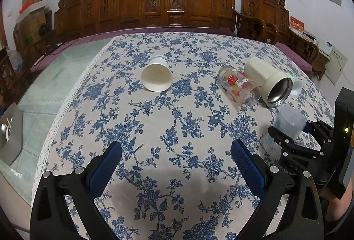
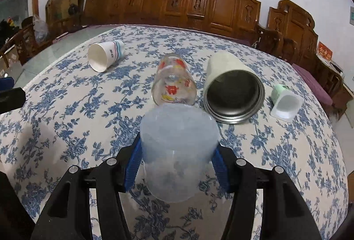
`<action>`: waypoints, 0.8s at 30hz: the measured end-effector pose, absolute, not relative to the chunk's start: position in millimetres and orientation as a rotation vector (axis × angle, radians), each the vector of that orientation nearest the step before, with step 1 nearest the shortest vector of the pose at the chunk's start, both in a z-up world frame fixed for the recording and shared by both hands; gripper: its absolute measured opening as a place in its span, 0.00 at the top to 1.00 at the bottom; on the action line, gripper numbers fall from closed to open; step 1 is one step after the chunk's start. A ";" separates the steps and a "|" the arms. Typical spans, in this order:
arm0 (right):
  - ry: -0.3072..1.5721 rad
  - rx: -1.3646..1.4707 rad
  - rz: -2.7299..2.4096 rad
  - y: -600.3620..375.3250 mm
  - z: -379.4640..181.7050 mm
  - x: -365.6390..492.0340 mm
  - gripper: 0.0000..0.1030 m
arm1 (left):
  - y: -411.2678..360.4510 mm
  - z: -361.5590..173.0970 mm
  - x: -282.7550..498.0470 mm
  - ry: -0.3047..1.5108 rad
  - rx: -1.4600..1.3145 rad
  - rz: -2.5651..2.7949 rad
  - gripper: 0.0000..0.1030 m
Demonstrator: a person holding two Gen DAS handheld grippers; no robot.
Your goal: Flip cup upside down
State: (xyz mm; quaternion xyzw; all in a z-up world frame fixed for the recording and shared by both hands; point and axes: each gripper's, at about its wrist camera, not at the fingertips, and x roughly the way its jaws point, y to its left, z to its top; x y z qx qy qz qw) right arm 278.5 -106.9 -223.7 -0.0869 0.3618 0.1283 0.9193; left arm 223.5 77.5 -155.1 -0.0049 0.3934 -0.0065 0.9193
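My right gripper [image 2: 177, 151] is shut on a frosted pale-blue plastic cup [image 2: 177, 151] and holds it above the cloth, its closed base toward the far side. The same cup [image 1: 288, 121] and gripper [image 1: 292, 131] show at the right of the left wrist view. My left gripper [image 1: 177, 151] is open and empty above the flowered tablecloth [image 1: 177, 120]. On their sides lie a white paper cup [image 1: 157, 75] [image 2: 106, 55], a printed glass [image 1: 239, 86] [image 2: 174, 83], a cream steel tumbler [image 1: 268, 81] [image 2: 232, 89] and a small green-and-white cup [image 2: 285, 102].
Carved wooden benches [image 1: 168, 3] stand behind the table. The table's left edge [image 1: 66, 102] drops to a tiled floor. Cardboard boxes [image 1: 33, 14] are stacked at the far left.
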 end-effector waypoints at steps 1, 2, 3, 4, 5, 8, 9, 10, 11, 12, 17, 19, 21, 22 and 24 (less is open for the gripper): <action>0.753 -0.168 0.275 -108.3 -224.0 277.8 0.36 | 77.1 -155.4 223.3 0.809 -0.009 -0.013 0.07; 0.752 -0.168 0.272 -108.4 -223.3 276.0 0.33 | 76.5 -156.1 223.2 0.811 -0.006 -0.014 0.07; 0.746 -0.165 0.276 -109.6 -221.7 274.2 0.28 | 76.1 -156.7 223.2 0.812 -0.003 -0.014 0.07; 0.745 -0.158 0.287 -110.8 -220.1 272.5 0.26 | 75.9 -157.1 223.3 0.813 -0.002 -0.014 0.07; 0.748 -0.150 0.292 -112.2 -219.0 271.0 0.23 | 75.5 -157.1 223.1 0.813 -0.002 -0.014 0.07; 0.770 -0.112 0.316 -116.5 -217.2 267.7 0.20 | 73.7 -156.4 222.4 0.810 -0.001 -0.021 0.07; 0.774 -0.105 0.319 -117.2 -216.5 266.3 0.18 | 72.8 -156.3 222.0 0.809 0.001 -0.022 0.07; 0.776 -0.097 0.326 -118.5 -215.3 264.0 0.17 | 71.7 -156.4 221.7 0.809 0.003 -0.023 0.07; 0.777 -0.093 0.330 -118.9 -214.7 262.7 0.15 | 70.5 -156.6 221.2 0.810 0.006 -0.025 0.07; 0.777 -0.086 0.335 -120.1 -213.2 260.4 0.13 | 69.4 -156.5 220.5 0.811 0.008 -0.026 0.07; 0.770 -0.056 0.340 -128.2 -204.9 249.3 0.06 | 60.8 -155.1 214.0 0.805 0.014 -0.034 0.07; 0.766 -0.039 0.331 -134.5 -200.8 244.9 0.03 | 55.1 -154.1 210.7 0.803 0.027 -0.031 0.07; 0.762 -0.024 0.318 -140.9 -196.7 239.8 0.03 | 51.0 -152.9 208.3 0.802 0.034 -0.030 0.07; 0.763 -0.017 0.310 -143.9 -194.9 237.5 0.03 | 47.6 -152.1 205.9 0.801 0.039 -0.029 0.07; 0.757 -0.007 0.293 -150.0 -190.1 231.9 0.03 | 42.6 -150.7 201.9 0.802 0.049 -0.027 0.07</action>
